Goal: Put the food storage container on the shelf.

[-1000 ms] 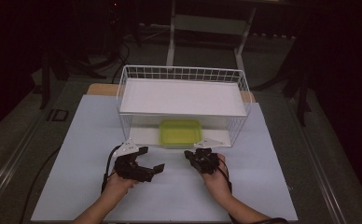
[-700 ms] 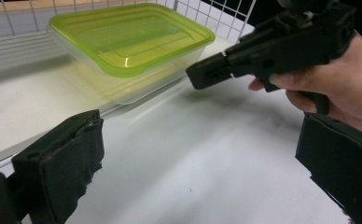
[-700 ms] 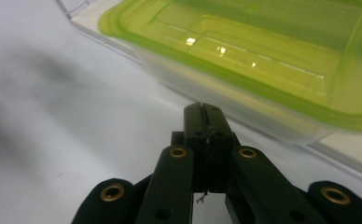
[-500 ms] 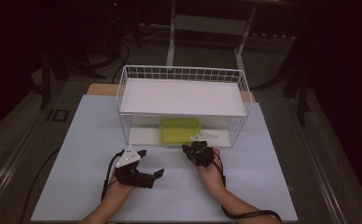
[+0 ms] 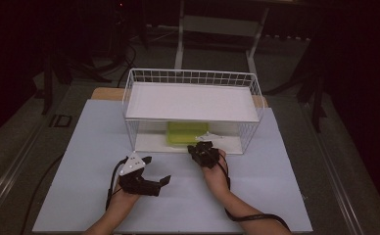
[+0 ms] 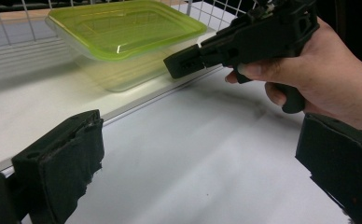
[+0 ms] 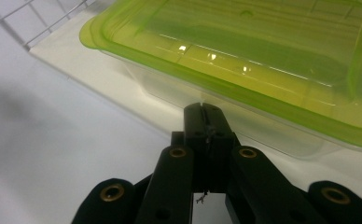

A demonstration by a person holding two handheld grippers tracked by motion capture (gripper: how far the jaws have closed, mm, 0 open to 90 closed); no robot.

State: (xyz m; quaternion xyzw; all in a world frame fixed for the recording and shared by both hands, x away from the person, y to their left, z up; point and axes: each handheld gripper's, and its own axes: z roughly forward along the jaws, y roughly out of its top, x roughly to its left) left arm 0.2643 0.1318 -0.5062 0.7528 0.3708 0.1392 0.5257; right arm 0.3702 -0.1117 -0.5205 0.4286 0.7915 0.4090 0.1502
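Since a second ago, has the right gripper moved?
Yes. In the high view the right gripper has gone up the picture toward the white wire shelf rack; its shut fingers now sit at the clear plastic container with the green lid.

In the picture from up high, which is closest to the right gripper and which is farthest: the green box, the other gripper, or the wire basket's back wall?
From the right gripper:
1. Green box, just ahead of it, under the white shelf.
2. Left gripper, off to its left, nearer the person.
3. Wire basket's back wall, at the far side of the basket.
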